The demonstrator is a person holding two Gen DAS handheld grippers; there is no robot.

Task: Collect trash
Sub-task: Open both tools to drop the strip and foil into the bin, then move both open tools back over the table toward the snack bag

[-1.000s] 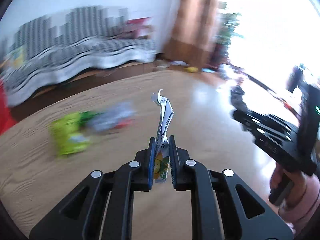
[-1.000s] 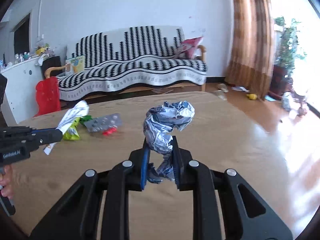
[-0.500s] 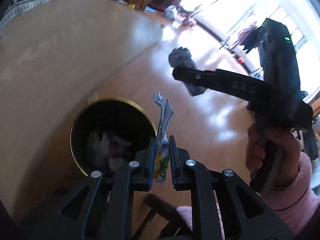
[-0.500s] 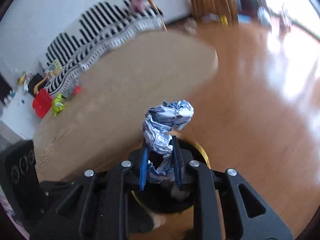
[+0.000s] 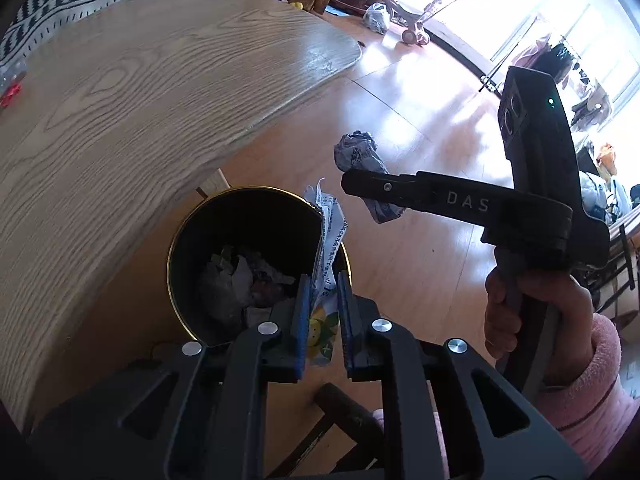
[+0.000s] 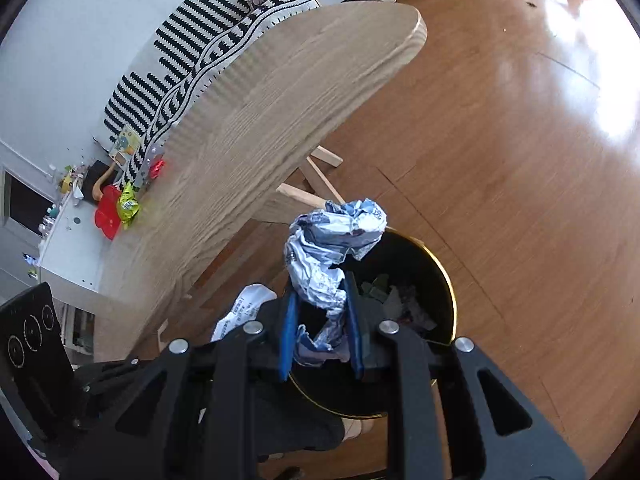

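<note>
Left gripper (image 5: 323, 312): clenched on a wrapper (image 5: 326, 256).
Right gripper (image 6: 322, 322): grasping a foil wad (image 6: 332, 248).
Bin (image 5: 176, 248): below both grippers, trash inside.
Table (image 5: 120, 100): beside, above bin.

left gripper (image 5: 323, 312) angled down, jaws clamped tight. right gripper (image 6: 322, 320) angled down, jaws nearly closed; hand (image 5: 532, 316) gripping handle, pink sleeve (image 5: 592, 384).
</note>
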